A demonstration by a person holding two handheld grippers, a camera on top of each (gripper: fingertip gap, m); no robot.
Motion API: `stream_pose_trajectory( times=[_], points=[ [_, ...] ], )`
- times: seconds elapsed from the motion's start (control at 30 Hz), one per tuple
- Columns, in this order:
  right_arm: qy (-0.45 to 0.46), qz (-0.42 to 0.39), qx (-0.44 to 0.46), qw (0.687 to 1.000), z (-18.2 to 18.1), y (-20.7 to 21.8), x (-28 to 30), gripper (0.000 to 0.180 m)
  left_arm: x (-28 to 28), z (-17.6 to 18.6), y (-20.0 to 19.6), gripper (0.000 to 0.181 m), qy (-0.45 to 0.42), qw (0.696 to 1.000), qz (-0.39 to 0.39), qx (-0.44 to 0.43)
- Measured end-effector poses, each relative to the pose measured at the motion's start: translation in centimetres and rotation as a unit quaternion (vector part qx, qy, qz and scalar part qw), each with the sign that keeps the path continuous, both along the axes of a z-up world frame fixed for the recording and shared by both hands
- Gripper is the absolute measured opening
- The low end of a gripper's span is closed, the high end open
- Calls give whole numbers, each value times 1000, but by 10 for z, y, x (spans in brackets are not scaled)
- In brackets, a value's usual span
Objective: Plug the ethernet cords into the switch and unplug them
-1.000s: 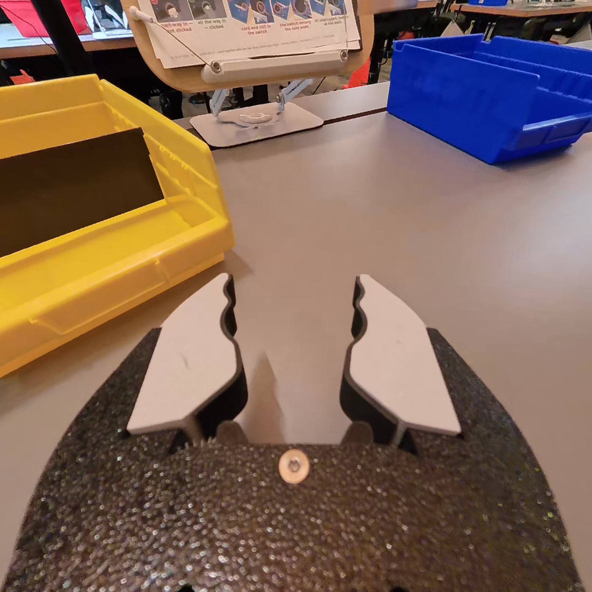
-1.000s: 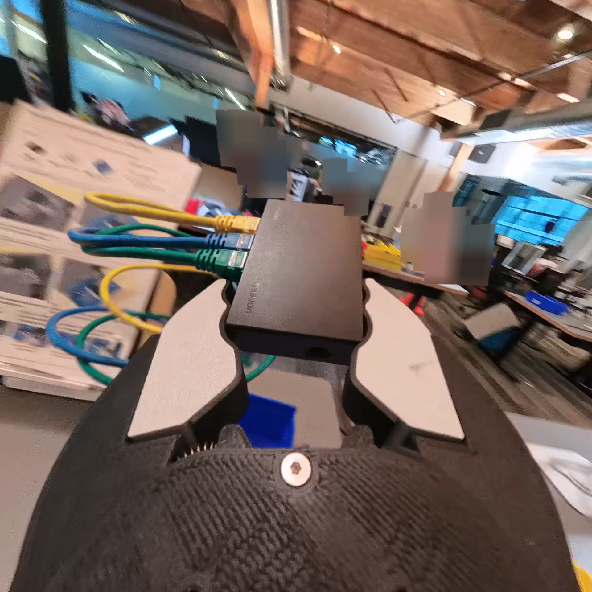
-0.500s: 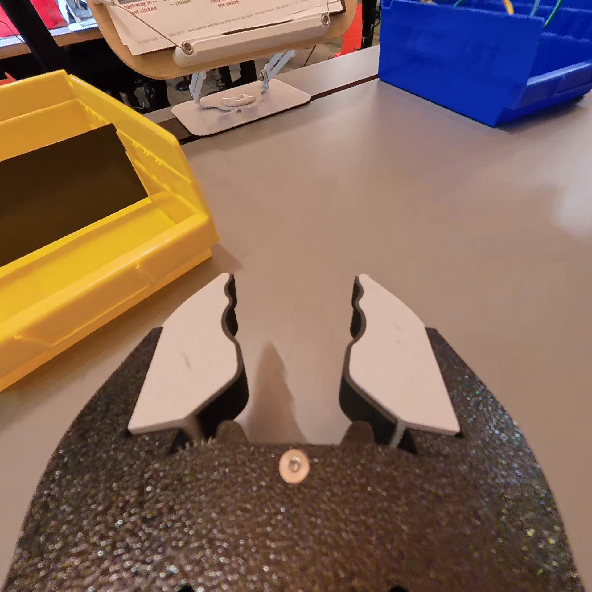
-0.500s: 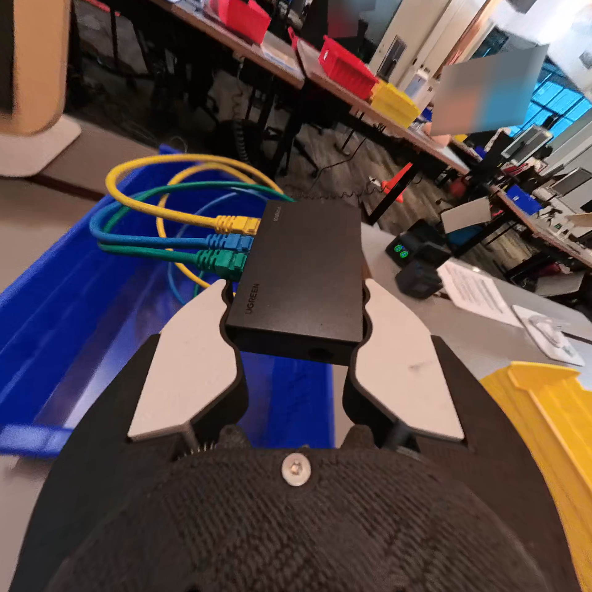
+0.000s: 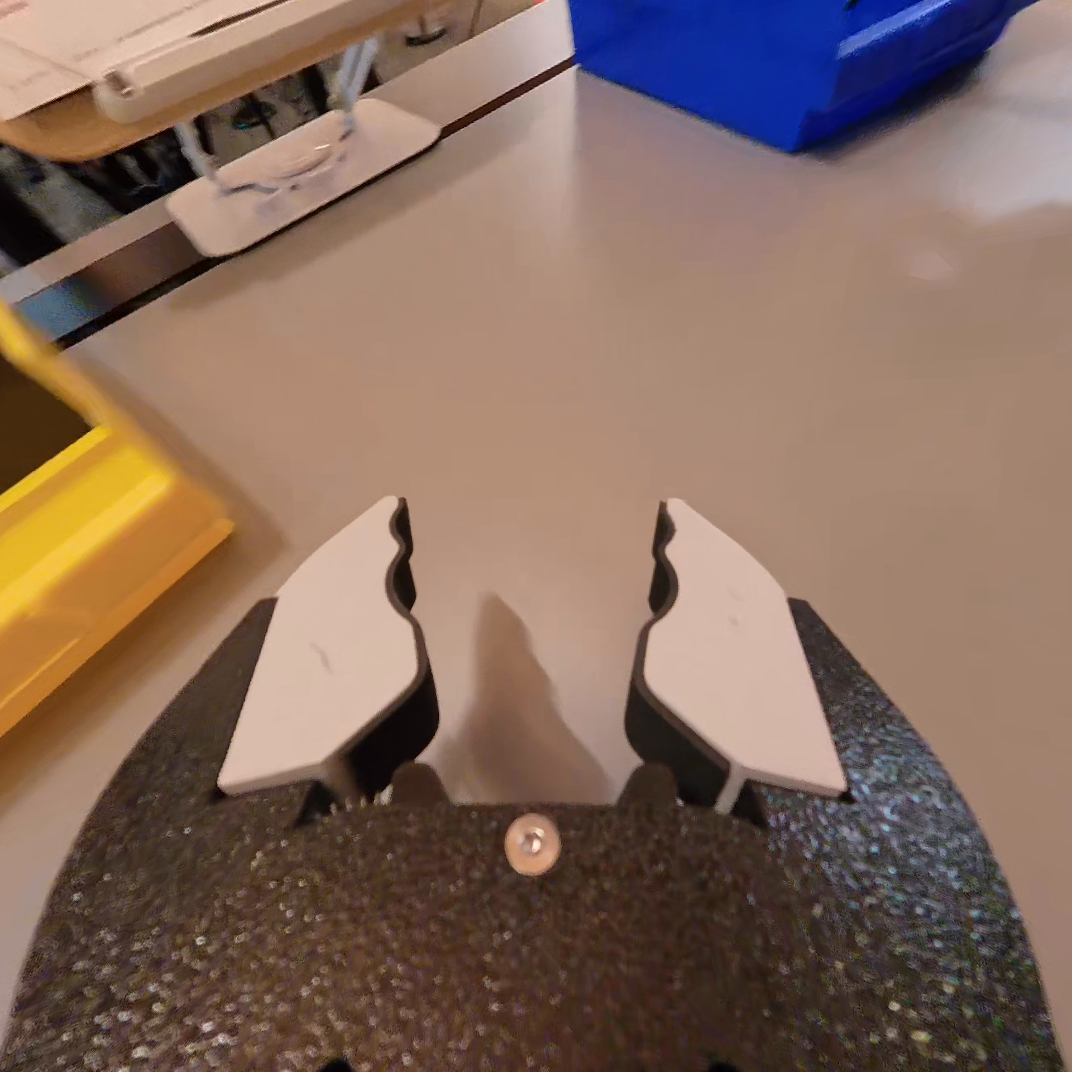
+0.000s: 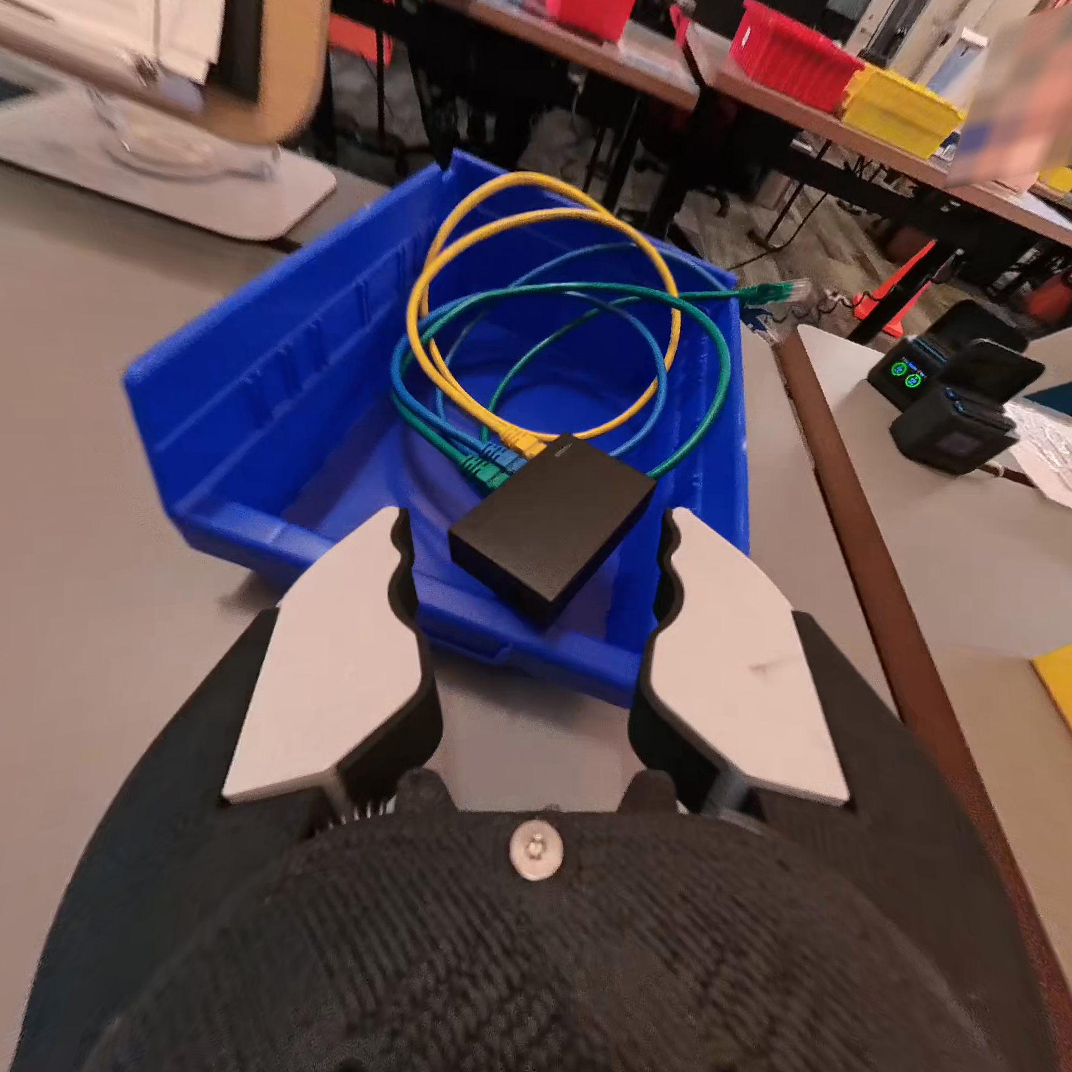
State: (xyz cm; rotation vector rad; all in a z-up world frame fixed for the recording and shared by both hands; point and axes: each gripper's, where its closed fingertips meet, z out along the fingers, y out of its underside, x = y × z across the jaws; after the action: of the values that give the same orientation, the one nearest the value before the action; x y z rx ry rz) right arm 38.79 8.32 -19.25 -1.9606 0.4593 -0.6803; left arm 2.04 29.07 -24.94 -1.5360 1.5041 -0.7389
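The black switch (image 6: 551,525) lies in the blue bin (image 6: 278,406), its near end propped on the bin's front wall. A yellow cord (image 6: 539,220), a blue cord (image 6: 415,400) and a green cord (image 6: 713,371) are plugged into its far end and coil inside the bin. The green cord's free plug (image 6: 774,290) hangs over the far rim. My right gripper (image 6: 533,525) is open and empty, just above and in front of the switch. My left gripper (image 5: 531,510) is open and empty over bare table. The blue bin shows in the left wrist view (image 5: 783,64) at the far right.
A yellow bin (image 5: 87,557) sits at the left. A document stand with papers (image 5: 301,162) stands at the table's far edge. Small black devices (image 6: 957,406) lie on the neighbouring table to the right. Red and yellow bins (image 6: 841,75) stand on tables behind.
My right gripper has let go of the switch, which now rests in the blue bin with its cords, and has pulled back. My left gripper has shifted right, away from the yellow bin.
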Motion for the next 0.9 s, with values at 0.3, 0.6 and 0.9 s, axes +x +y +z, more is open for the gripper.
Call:
stream_pose_trajectory(
  times=[0.3, 0.6, 0.9],
  points=[
    [44, -42, 122, 991, 6, -43, -6, 74, 140, 68, -82, 87, -6, 989, -145, -31],
    [71, -26, 152, 985, -5, -53, 0, 65, 286, 65, -104, 98, 50, 989, -92, -106],
    [59, -21, 115, 991, -12, -45, 0, 67, 346, -7, -77, 92, 173, 975, 27, -136]
  ],
)
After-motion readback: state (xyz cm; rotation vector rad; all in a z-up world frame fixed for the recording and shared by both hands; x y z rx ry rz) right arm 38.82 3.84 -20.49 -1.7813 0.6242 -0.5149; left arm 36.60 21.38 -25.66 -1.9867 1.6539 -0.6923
